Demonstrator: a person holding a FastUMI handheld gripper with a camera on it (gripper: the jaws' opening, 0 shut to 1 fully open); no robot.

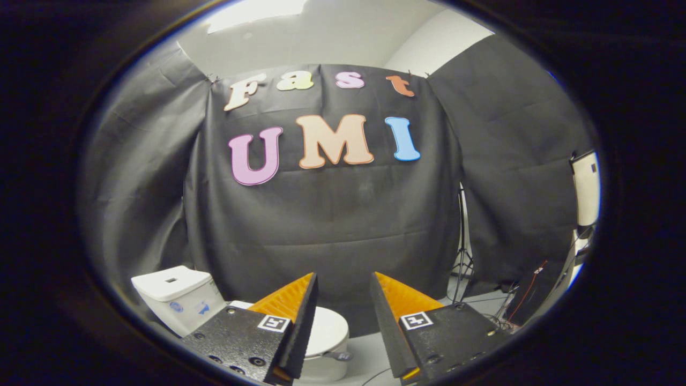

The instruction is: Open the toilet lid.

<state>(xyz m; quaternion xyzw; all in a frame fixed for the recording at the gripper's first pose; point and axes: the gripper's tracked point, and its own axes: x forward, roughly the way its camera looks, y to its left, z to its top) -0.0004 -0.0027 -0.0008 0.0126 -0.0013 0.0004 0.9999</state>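
Jaws of the gripper [343, 281] stand apart, with a clear gap between the two fingers [292, 300], and nothing is held between them. They are raised above the floor [370, 351] and point toward the black cloth wall [327, 225] of the booth.

Below and beyond the jaws stands a white toilet [321, 343]. Its lid [328, 329] lies down flat over the bowl, so it is closed. Most of the lid is hidden behind the left finger; only its rounded front part shows in the gap between the fingers, low down. The jaws do not touch the lid; they are well apart from it. A small grey piece [338, 355] sticks out at the front edge of the lid, but it is too small to tell what it is.

To the left of the bowl, beyond the left finger, is the white tank [174, 297] of the toilet, with a flat top and a small dark button in the middle of it. Some blue marks are on the side of the tank.

To the right, beyond the right finger, a thin metal stand [462, 257] with spread legs rises beside the cloth wall. Near it some cables [522, 297] lie and hang close to the floor, one of them red. A pale panel [585, 187] shows farther to the right, higher up.
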